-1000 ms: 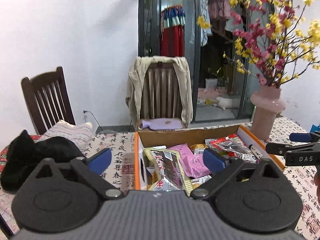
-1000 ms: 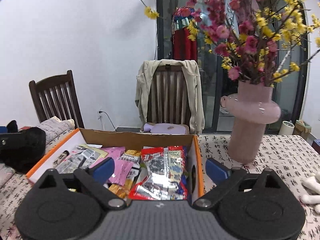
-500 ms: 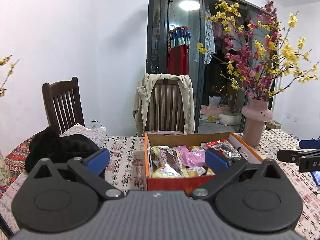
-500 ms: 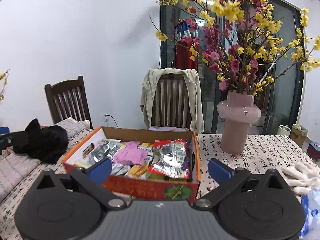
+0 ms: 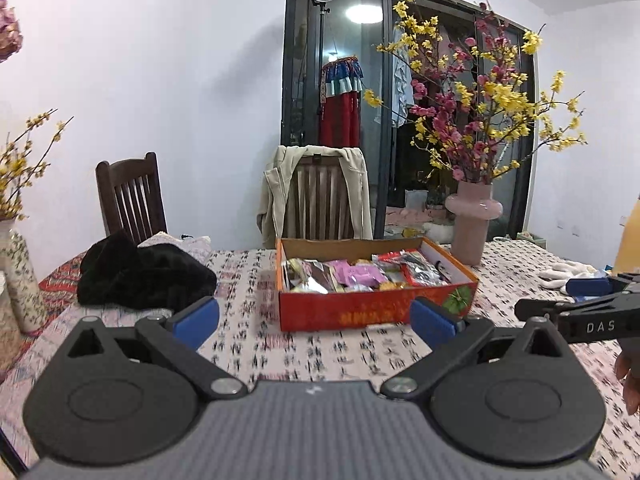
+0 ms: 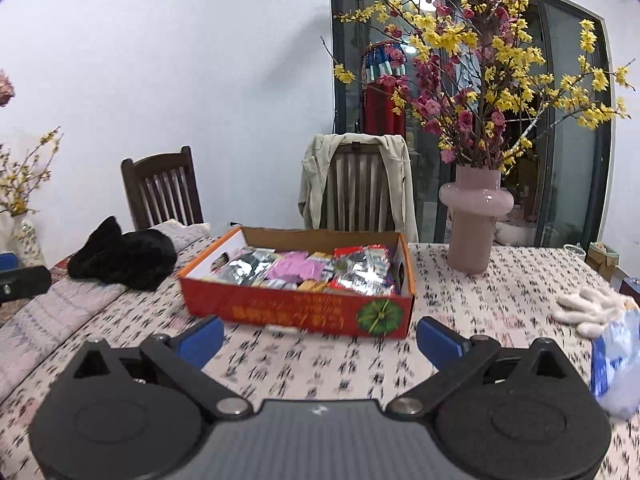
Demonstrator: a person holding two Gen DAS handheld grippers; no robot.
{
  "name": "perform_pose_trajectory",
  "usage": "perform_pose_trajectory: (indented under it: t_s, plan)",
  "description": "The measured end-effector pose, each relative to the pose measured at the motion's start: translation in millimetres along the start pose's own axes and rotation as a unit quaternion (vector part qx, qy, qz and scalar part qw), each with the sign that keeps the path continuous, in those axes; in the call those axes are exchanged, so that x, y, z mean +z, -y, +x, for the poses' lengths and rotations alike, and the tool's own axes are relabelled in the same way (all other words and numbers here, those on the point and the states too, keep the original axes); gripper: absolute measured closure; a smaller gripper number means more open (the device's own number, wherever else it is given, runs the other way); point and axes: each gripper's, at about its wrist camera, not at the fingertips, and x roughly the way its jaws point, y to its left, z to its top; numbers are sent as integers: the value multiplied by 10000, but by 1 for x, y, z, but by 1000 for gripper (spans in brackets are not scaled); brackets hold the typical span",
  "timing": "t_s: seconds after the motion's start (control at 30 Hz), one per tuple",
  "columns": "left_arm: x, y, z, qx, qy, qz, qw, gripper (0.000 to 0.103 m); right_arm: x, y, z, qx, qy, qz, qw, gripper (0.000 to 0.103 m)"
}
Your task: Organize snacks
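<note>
Cardboard box (image 6: 297,312) hides lower snack packets (image 6: 298,270); both tools (image 5: 315,319) (image 6: 320,339) gape, holding nothing.

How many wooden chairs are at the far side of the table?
2: a bare chair at the far left behind the black cloth, and a chair draped with a beige jacket behind the snack box.

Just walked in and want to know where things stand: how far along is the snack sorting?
Mostly done, it seems: packets fill the box. Nothing is in hand; the left tongs and right tongs are both open and empty, short of the box. Possibly left: a blue-and-white bag near the gloves, if it is a snack.
</note>
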Motion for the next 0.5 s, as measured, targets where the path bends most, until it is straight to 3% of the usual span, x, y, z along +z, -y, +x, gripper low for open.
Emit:
perform_pose_trajectory:
  t_s: [0.5]
  plan:
    - [-67, 15, -92, -28, -47, -322, 9995, 0, -73, -28, -91, 22, 70, -90, 9999, 0]
